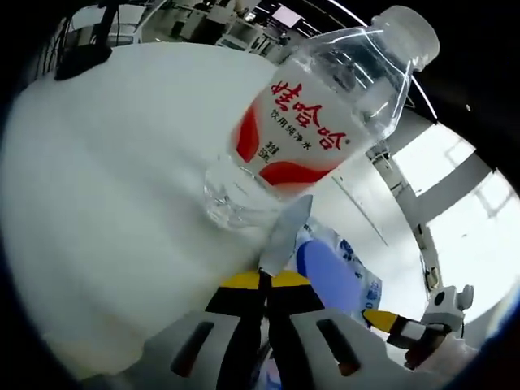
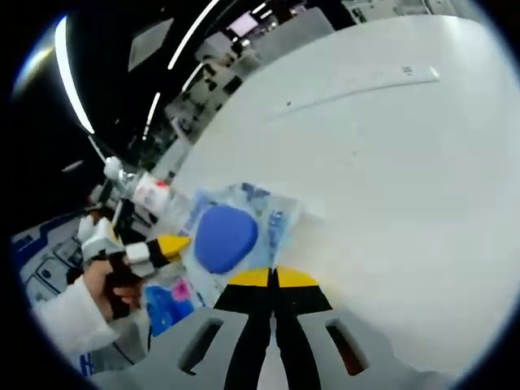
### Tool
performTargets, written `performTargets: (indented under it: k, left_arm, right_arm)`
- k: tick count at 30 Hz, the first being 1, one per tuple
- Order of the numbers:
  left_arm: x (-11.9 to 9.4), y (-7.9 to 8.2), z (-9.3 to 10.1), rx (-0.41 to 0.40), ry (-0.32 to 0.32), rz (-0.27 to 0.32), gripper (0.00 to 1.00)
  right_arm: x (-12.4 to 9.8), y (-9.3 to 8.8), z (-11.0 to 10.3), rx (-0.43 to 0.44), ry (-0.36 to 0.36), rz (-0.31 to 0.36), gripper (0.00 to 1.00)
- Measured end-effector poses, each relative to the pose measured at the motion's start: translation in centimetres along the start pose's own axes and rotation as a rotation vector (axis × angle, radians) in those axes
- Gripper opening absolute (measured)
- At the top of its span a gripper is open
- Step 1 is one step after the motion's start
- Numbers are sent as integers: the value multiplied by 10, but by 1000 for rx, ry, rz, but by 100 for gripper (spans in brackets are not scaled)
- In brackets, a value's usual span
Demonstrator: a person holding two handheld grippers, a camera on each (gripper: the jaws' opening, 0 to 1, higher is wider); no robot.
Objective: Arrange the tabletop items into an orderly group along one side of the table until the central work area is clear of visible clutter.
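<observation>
A clear water bottle [image 1: 309, 122] with a red-and-white label and a white cap stands on the white table [image 1: 106, 187], just beyond my left gripper [image 1: 266, 280]. That gripper's jaws are shut on a thin flap of a clear plastic packet [image 1: 333, 272] with a blue oval on it. The packet [image 2: 231, 236] lies flat in front of my right gripper [image 2: 274, 276], whose jaws are shut with their tips at the packet's near edge. I cannot tell whether they pinch it. A hand holds the left gripper [image 2: 166, 244] at the packet's other side, with the bottle [image 2: 150, 195] behind it.
A second blue-and-pink packet [image 2: 166, 305] lies under the left gripper. A long pale strip [image 2: 366, 85] lies across the far table [image 2: 390, 162]. A dark object [image 1: 81, 57] sits at the table's far edge. The right gripper [image 1: 382, 318] shows beside the packet's corner.
</observation>
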State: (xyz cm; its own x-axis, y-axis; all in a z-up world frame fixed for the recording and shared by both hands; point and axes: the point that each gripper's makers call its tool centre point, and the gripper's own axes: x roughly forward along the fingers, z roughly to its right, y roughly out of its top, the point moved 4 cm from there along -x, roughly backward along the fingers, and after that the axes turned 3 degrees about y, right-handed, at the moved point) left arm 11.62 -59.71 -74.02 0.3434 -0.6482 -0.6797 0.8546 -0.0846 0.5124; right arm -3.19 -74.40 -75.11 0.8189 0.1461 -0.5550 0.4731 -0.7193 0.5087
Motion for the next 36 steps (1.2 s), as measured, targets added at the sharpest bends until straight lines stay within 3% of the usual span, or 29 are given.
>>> performTargets:
  k: [5, 9, 12, 17, 30, 32, 33, 36]
  left_arm:
    - [2, -1, 0, -1, 6, 2, 0]
    - [2, -2, 3, 123, 35, 8, 0]
    - [2, -3, 3, 109, 42, 13, 0]
    - [3, -3, 4, 115, 45, 19, 0]
    - [2, -4, 3, 104, 50, 38, 0]
    - [2, -4, 2, 82, 44, 45, 0]
    - [2, -4, 2, 88, 42, 45, 0]
    - [2, -4, 4, 168, 52, 38, 0]
  right_arm:
    - [1, 2, -1, -73, -19, -1, 0]
    - [0, 1, -1, -48, -2, 0, 0]
    - [0, 3, -2, -123, -33, -8, 0]
    - [0, 1, -2, -111, -35, 10, 0]
    - [-2, 2, -6, -236, -63, 3, 1]
    - [-4, 9, -5, -391, -133, 21, 9]
    - [-4, 11, -9, -465, -129, 25, 14]
    - [-9, 14, -21, -447, -87, 46, 17]
